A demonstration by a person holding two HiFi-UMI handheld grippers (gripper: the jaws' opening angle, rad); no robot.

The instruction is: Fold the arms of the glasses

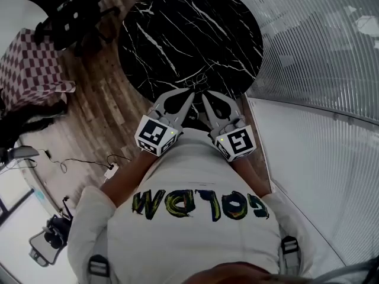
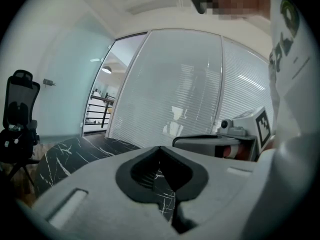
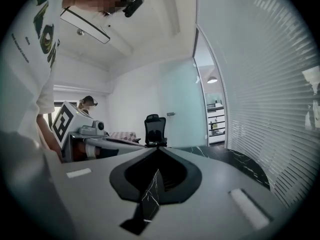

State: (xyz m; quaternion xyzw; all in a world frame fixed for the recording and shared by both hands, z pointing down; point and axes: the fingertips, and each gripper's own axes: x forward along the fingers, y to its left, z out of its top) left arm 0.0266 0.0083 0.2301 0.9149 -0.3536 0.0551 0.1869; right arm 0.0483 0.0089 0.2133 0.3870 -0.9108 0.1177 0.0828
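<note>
Glasses: absent from all views. Left tongs (image 1: 190, 93), right tongs (image 1: 205, 97): both clenched, empty, side by side above near rim of table (image 1: 177, 34). Scene fits pre-approach or post-fold; hold tongs level, clear of table.

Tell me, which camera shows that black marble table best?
The head view: the black marble table shows from above, nearly its whole round top, veins and all. The left gripper view catches only a low slice of the table at the left; the right gripper view, a dark sliver at the right.
</note>
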